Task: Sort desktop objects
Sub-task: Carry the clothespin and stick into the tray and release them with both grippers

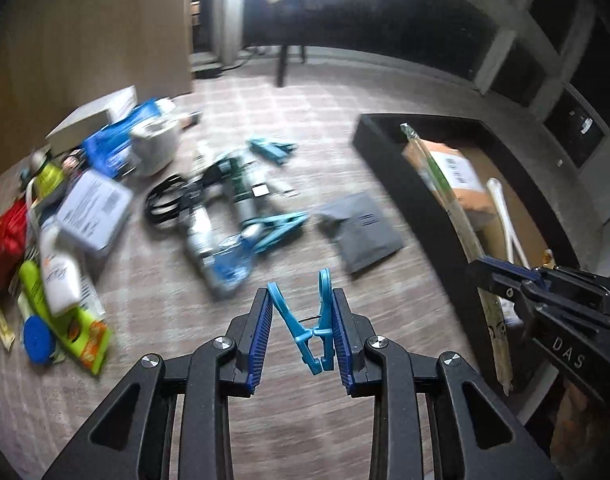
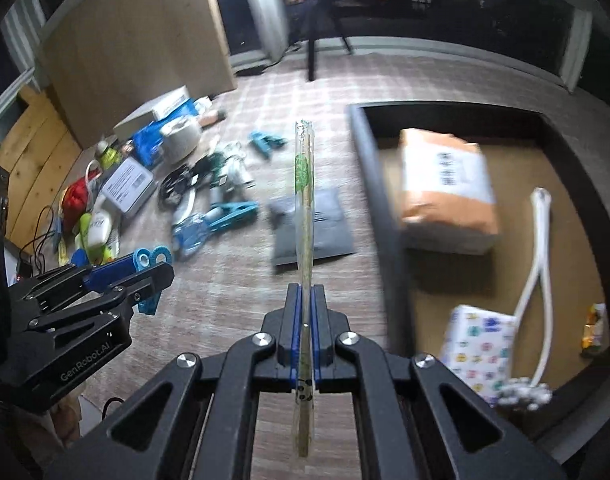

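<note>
My left gripper is shut on a blue clothes peg and holds it above the patterned cloth. It shows from the side in the right wrist view, with the peg at its tip. My right gripper is shut on a long clear-wrapped pair of chopsticks, which points forward beside the black tray. In the left wrist view the right gripper sits over the tray, with the chopsticks running along its left wall.
The tray holds an orange parcel, a patterned tissue pack, a white tong-like tool and a small snack packet. On the cloth lie a grey pouch, more blue pegs, cables, bottles and boxes at left.
</note>
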Demonstrator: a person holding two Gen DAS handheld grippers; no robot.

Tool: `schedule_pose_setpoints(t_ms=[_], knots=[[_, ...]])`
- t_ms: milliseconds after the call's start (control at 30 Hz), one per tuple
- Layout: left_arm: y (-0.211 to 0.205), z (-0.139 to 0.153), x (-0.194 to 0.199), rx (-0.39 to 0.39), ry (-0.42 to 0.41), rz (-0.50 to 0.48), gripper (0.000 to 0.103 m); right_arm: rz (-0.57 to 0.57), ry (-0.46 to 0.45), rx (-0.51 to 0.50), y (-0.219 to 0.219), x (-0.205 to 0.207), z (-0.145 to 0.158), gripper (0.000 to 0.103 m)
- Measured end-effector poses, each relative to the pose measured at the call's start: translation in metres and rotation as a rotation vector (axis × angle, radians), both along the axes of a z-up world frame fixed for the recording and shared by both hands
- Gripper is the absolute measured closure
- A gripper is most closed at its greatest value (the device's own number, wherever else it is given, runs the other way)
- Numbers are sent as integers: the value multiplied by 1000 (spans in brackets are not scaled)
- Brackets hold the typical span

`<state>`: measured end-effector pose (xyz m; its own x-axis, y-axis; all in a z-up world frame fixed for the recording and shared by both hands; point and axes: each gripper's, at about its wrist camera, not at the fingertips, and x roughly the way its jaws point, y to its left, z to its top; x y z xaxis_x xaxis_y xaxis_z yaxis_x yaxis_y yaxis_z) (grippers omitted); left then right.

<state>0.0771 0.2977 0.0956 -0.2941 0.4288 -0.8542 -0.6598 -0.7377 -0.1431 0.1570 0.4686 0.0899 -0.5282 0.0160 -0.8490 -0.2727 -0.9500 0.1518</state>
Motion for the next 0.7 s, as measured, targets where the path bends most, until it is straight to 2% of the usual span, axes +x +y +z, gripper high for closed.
schedule_pose_setpoints(t_ms=[400, 700], knots=[[113, 17, 52, 18, 19, -172, 75, -230, 18, 28, 121, 63, 15, 98], [176, 21, 82, 10, 29, -250, 75, -311, 18, 48, 176, 87, 18, 98]])
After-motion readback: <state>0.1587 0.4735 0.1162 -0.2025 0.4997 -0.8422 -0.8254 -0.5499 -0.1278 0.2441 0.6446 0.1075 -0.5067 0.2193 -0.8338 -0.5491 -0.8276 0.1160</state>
